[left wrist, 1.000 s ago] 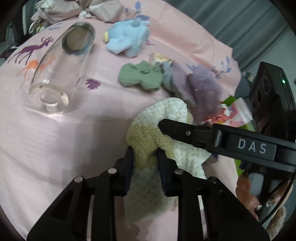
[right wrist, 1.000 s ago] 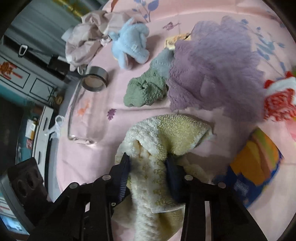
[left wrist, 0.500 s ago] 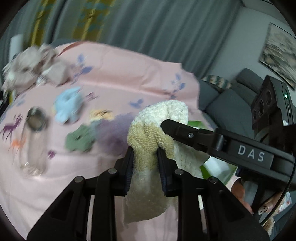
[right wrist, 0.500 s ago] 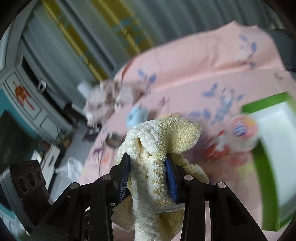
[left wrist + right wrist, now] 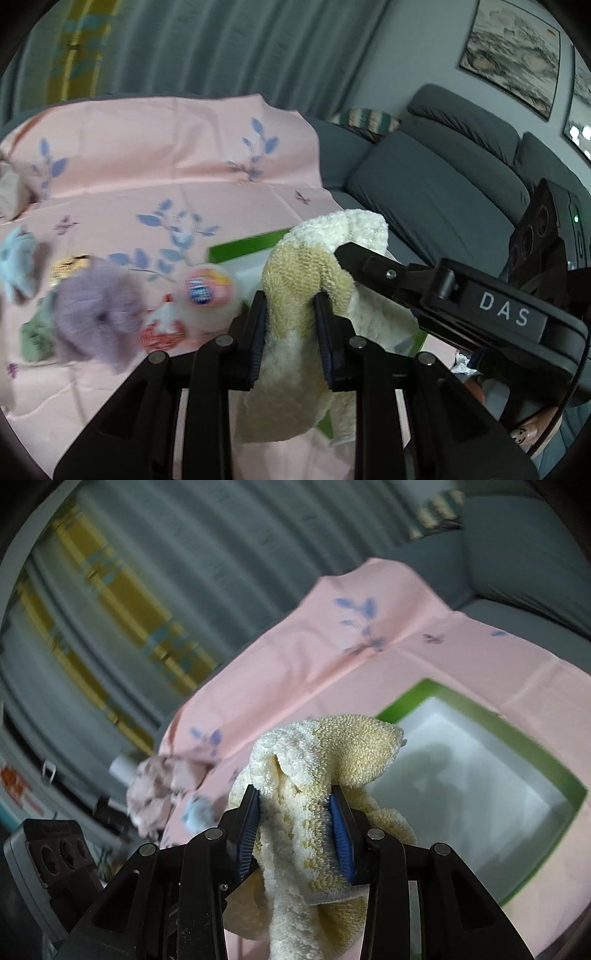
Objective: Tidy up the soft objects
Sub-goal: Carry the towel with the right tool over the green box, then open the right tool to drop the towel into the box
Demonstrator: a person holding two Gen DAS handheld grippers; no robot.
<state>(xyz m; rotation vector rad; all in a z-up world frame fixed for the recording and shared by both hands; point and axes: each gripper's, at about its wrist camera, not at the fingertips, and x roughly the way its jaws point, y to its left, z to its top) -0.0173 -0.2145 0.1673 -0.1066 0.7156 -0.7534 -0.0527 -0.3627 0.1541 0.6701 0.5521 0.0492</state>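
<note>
Both the left gripper (image 5: 290, 325) and right gripper (image 5: 295, 821) are clamped on the cream towel (image 5: 295, 354), which hangs lengthwise downward, probably above the green-rimmed tray (image 5: 491, 797); only the right wrist view shows the tray's white floor.

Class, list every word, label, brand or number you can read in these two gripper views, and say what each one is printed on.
"DAS": white letters on the side of the right gripper, seen from the left wrist view.
Round lid with a blue and pink label: print too blurred to read.
Yellowish packet on the pink cloth: too blurred to read.
Right wrist view: no readable text.
</note>
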